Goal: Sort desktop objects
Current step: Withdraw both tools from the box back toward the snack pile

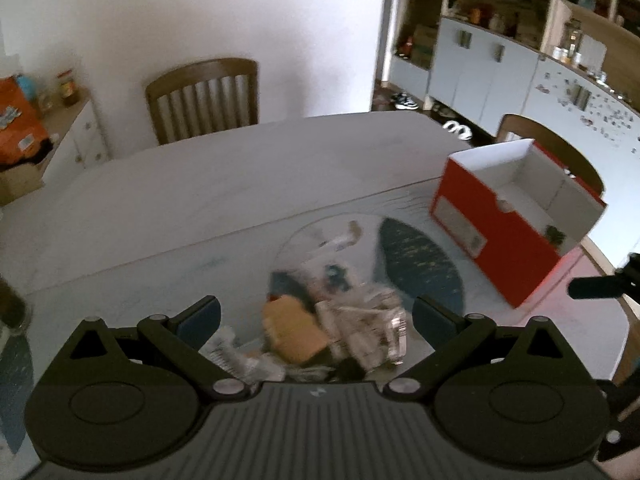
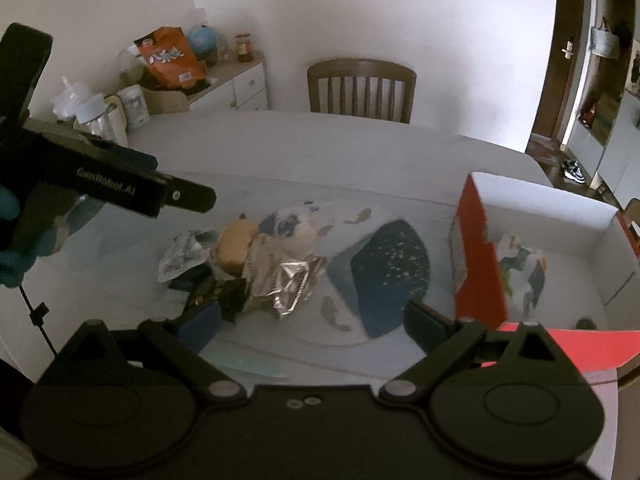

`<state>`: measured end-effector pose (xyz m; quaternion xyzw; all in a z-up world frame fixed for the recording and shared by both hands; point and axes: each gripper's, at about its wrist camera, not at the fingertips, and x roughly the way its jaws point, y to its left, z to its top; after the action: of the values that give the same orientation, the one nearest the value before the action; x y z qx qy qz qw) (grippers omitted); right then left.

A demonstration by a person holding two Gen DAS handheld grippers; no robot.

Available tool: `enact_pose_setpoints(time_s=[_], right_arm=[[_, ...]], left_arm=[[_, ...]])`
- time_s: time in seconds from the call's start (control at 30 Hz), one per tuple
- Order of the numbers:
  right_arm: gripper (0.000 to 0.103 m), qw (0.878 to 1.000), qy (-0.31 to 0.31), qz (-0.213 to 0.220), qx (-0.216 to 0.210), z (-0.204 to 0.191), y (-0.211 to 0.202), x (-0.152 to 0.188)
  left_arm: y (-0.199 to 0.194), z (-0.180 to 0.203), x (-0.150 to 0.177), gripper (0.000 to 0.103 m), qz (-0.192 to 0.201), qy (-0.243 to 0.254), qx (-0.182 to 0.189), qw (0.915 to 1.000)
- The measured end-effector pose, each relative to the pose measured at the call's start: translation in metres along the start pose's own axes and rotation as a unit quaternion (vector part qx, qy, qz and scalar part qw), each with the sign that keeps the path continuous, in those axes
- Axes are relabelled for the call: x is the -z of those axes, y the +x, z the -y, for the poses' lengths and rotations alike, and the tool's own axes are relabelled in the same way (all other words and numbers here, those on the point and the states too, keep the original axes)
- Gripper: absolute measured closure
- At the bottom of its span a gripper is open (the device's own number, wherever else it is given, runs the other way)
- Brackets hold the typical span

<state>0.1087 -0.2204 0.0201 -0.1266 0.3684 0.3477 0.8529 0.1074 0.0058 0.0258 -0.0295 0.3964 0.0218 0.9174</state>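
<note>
A heap of wrappers and small items [image 2: 256, 268] lies on the glass-topped table: a tan bun-like piece [image 2: 236, 246], a silver foil packet [image 2: 294, 284], a clear crinkled bag [image 1: 368, 332]. My left gripper [image 1: 316, 320] hovers open just above this heap [image 1: 320, 320], nothing between its fingers. My right gripper [image 2: 312, 326] is open and empty too, nearer the table's front edge. The left gripper's body [image 2: 120, 184] shows at the upper left of the right wrist view. The red box [image 1: 512, 216] with a white inside stands to the right, and a colourful packet [image 2: 520, 276] lies in it.
Wooden chairs [image 1: 204, 100] stand at the far side and beside the box [image 1: 560, 148]. A sideboard [image 2: 224, 84] with an orange bag, jars and a kettle is at the left. Cupboards [image 1: 500, 64] fill the right wall. The table's far half [image 1: 240, 168] is bare white.
</note>
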Motion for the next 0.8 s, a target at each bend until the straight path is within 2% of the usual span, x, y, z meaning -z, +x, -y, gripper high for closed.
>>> enact_pose_setpoints(time_s=[0.4,0.7,0.8], right_arm=[[0.005,1.000,-0.014,-0.015,-0.010,-0.036,0.016,0.009],[0.006,0.999,-0.020,-0.031,-0.013,-0.053,0.037,0.015],[0.006,0.999,-0.021,-0.038,-0.014,-0.055,0.044,0.018]], left_arm=[[0.018,-0.055,0.022,0.000,-0.031,-0.025,-0.043,0.9983],[0.048,-0.071,0.039,0.000,-0.072,-0.034,-0.051,0.9955],[0.058,-0.078,0.042,0.001,-0.089,-0.051,-0.050,0.9934]])
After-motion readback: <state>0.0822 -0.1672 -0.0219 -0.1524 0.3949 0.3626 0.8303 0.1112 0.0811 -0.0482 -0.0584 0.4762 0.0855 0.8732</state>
